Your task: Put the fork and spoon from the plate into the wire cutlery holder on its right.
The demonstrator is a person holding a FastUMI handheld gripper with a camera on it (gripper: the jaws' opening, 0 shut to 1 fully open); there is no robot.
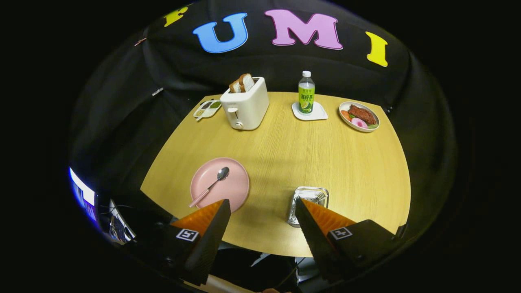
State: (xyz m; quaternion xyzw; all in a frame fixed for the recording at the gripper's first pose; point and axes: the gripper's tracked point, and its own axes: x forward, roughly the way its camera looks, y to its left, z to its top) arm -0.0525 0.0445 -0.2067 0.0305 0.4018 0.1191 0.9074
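Note:
A pink plate (234, 191) lies on the wooden table just ahead of my left finger. On it rests a spoon (211, 185) with a metal bowl and a pink checked handle pointing toward me. The wire cutlery holder (310, 196) stands to the plate's right, just ahead of my right finger, which covers its near part. I cannot make out what is inside it. My gripper (262, 206) hovers open above the table's near edge, with bare tabletop between its fingers.
At the table's far side stand a white toaster (246, 108) with bread slices, a small sauce tray (206, 109) to its left, a green drink bottle (306, 97) on a white coaster, and a plate of food (359, 116) at the far right.

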